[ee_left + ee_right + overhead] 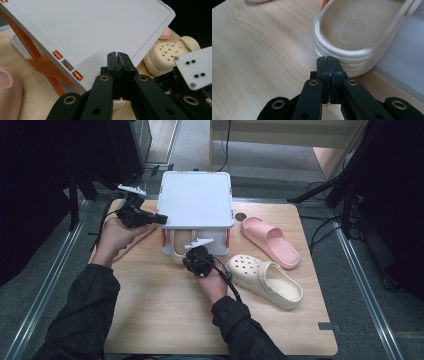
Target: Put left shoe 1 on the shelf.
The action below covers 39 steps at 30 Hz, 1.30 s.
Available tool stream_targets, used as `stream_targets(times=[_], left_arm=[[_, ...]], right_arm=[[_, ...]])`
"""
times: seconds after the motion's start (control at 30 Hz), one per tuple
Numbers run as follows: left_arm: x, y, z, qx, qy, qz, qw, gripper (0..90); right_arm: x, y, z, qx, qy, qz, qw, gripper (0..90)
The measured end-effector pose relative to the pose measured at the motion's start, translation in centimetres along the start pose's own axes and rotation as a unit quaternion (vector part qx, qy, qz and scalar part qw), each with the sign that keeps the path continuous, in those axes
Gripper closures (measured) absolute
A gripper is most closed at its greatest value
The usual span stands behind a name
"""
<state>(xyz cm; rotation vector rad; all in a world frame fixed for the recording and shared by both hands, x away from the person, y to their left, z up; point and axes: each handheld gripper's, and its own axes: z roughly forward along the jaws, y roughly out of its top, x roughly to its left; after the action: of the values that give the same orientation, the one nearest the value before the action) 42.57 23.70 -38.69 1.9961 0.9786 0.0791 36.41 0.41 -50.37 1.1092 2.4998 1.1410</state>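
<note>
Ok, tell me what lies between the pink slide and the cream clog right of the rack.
Bare wooden tabletop: in the high view the pink slide and the cream clog lie close, nothing between them.

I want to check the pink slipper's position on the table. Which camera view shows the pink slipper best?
The high view shows it best: the whole pink slipper lies on the table right of the white rack. The left gripper view gives just a pink tip behind the rack's corner, and the right gripper view a pale sliver at its top edge.
</note>
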Motion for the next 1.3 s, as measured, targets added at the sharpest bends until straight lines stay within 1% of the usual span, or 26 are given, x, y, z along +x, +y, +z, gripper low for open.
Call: stream_targets(times=[0.17, 0.2, 0.3, 0.33, 0.5, 0.6, 0.63, 0.67, 0.7, 0.73, 0.77, 0.83, 0.9, 0.93, 0.97, 1.03, 1.07, 1.1, 1.13, 1.17, 1.2, 1.27, 1.3], left_arm=[[0.0, 0.0, 0.0, 0.0, 0.001, -0.002, 1.0, 88.9], [0.0, 0.0, 0.0, 0.001, 0.0, -0.002, 1.0, 88.9], [0.0, 0.0, 0.0, 0.001, -0.001, -0.002, 1.0, 88.9], [0.1, 0.0, 0.0, 0.0, -0.001, -0.003, 1.0, 88.9], [0.0, 0.0, 0.0, 0.0, 0.0, -0.002, 1.0, 88.9], [0.0, 0.0, 0.0, 0.0, -0.002, -0.003, 1.0, 88.8], [0.0, 0.0, 0.0, 0.002, 0.0, -0.001, 1.0, 88.8], [0.0, 0.0, -0.1, 0.002, 0.003, -0.001, 1.0, 88.6], [0.0, 0.0, -0.1, 0.001, 0.002, -0.002, 1.0, 87.8], [0.0, 0.0, -0.1, 0.001, 0.002, -0.002, 1.0, 86.9], [0.0, 0.0, -0.1, 0.0, 0.002, -0.002, 1.0, 86.5], [-0.2, 0.1, -0.1, 0.001, 0.006, -0.004, 1.0, 86.4], [-0.3, 0.1, -0.1, 0.003, 0.01, -0.005, 0.9999, 87.8], [-0.6, 0.3, -0.1, 0.006, 0.019, -0.001, 0.9998, 87.7], [-0.8, 0.4, -0.2, 0.008, 0.02, 0.001, 0.9998, 86.7], [-1.0, 0.4, -0.3, 0.003, 0.02, -0.001, 0.9998, 83.0], [-1.2, 0.5, -0.4, 0.0, 0.016, 0.0, 0.9999, 83.0], [-1.4, 0.6, -0.6, -0.003, 0.013, 0.0, 0.9999, 79.7], [-1.8, 0.8, -0.7, -0.004, 0.0, -0.001, 1.0, 77.7], [-1.8, 0.8, -0.7, -0.004, 0.0, -0.001, 1.0, 76.2], [-2.0, 0.8, -0.7, -0.002, -0.002, 0.001, 1.0, 76.2], [-2.4, 0.9, -0.5, 0.003, -0.007, -0.001, 1.0, 71.1], [-2.8, 1.0, -0.3, 0.009, -0.017, -0.003, 0.9998, 66.2]], right_arm=[[-0.1, 0.8, 0.7, 0.0, 0.001, 0.009, 1.0, 90.0], [0.0, 1.1, 1.0, 0.0, -0.005, 0.005, 1.0, 90.0], [-0.2, 1.3, 1.3, -0.005, -0.005, 0.003, 1.0, 90.0], [-0.4, 1.3, 1.6, -0.012, -0.003, 0.004, 0.9999, 90.0], [-0.7, 1.4, 2.3, -0.023, -0.003, -0.007, 0.9997, 89.3], [-0.8, 1.5, 2.4, -0.021, -0.003, -0.001, 0.9998, 88.6], [-0.9, 1.5, 2.5, -0.021, 0.0, 0.004, 0.9998, 88.4], [-0.9, 1.5, 2.5, -0.019, 0.004, 0.013, 0.9997, 87.5], [-0.9, 1.5, 2.5, -0.018, 0.009, 0.017, 0.9997, 87.5], [-0.9, 1.5, 2.5, -0.018, 0.009, 0.017, 0.9997, 87.5], [-0.5, 1.4, 2.3, -0.02, 0.016, 0.015, 0.9996, 87.8], [-0.1, 1.3, 1.9, -0.025, 0.022, 0.007, 0.9994, 87.7], [0.0, 1.2, 1.7, -0.025, 0.024, 0.006, 0.9994, 87.6], [0.3, 1.0, 0.9, -0.028, 0.034, 0.004, 0.999, 85.7], [0.4, 0.9, 0.5, -0.029, 0.039, 0.005, 0.9988, 85.0], [0.5, 0.7, -0.4, -0.029, 0.046, 0.0, 0.9985, 83.3], [0.5, 0.7, -0.4, -0.029, 0.046, 0.0, 0.9985, 83.3], [0.5, 0.7, -0.9, -0.033, 0.049, 0.0, 0.9983, 82.3], [0.3, 0.5, -1.9, -0.039, 0.057, 0.005, 0.9976, 77.2], [0.3, 0.5, -1.9, -0.039, 0.057, 0.005, 0.9976, 77.2], [0.2, 0.5, -2.3, -0.045, 0.059, 0.003, 0.9972, 75.7], [0.1, 0.3, -3.0, -0.053, 0.063, 0.009, 0.9966, 74.8], [0.1, 0.1, -3.6, -0.054, 0.066, 0.003, 0.9964, 72.9]])
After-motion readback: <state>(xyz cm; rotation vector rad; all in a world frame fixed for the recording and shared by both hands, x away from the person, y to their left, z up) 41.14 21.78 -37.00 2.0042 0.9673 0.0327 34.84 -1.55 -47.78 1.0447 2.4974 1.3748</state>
